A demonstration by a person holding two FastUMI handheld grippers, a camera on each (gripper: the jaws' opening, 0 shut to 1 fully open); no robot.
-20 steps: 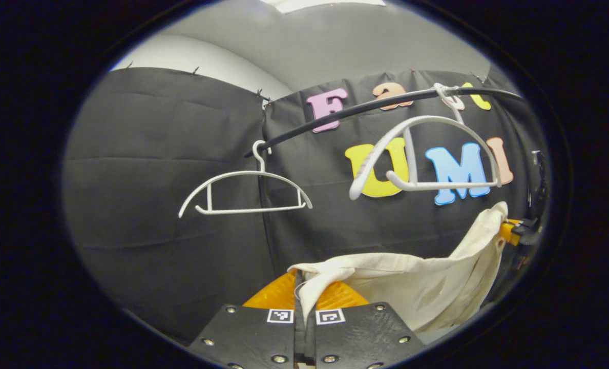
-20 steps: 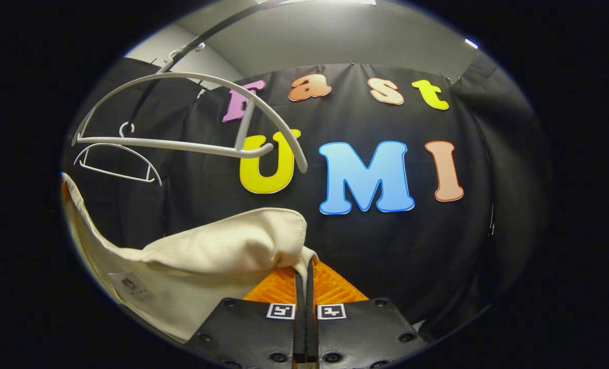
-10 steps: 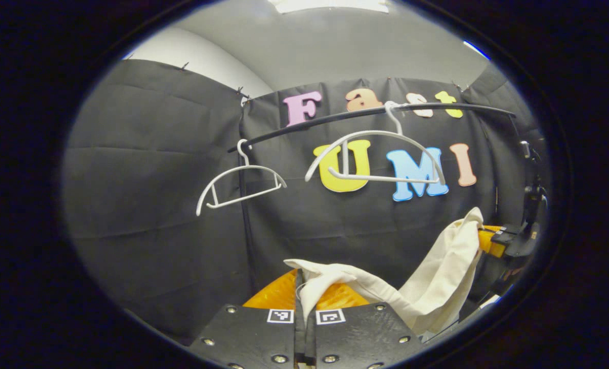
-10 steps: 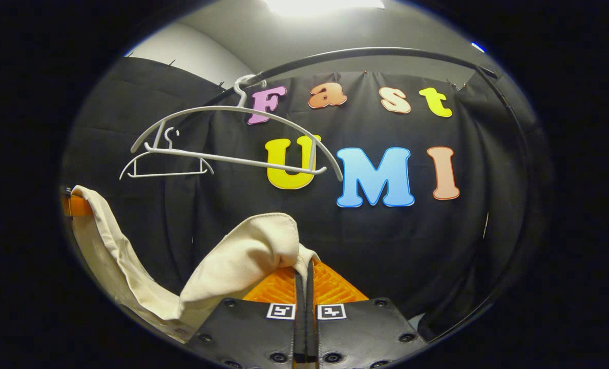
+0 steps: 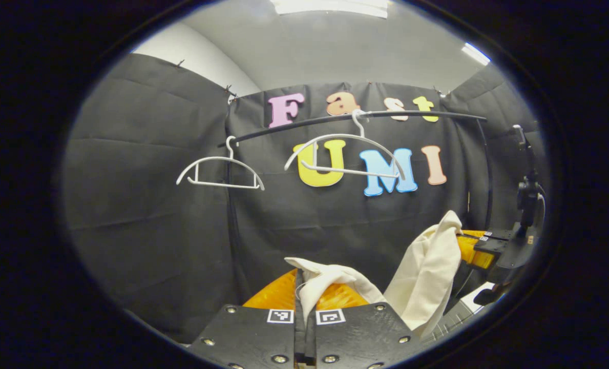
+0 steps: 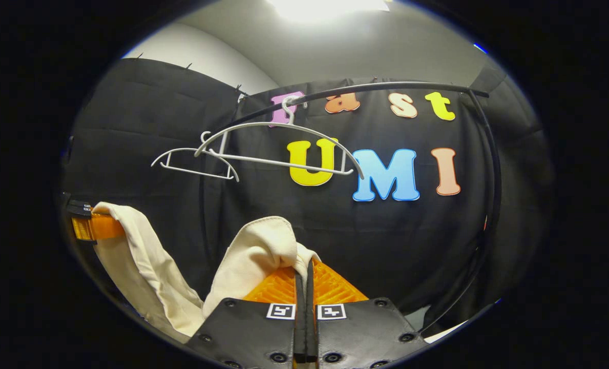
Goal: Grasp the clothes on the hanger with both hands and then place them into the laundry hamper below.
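Black cloth wall (image 5: pixel 155 215), bare hangers (image 5: pixel 342 154) overhead, both grippers' fingers (image 5: pixel 284 292) pinching cream garment (image 5: pixel 427 266) — slack between.

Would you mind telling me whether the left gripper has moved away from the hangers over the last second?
Yes. The left gripper has backed away: both hangers on the rail look smaller and farther.

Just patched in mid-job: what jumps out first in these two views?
The cream garment hangs slack between the two grippers, one end pinched in the left gripper, the other in the right gripper. Above it, two bare white hangers hang on the black rail against the dark cloth wall. The hamper isn't visible, so the drop is not yet done.
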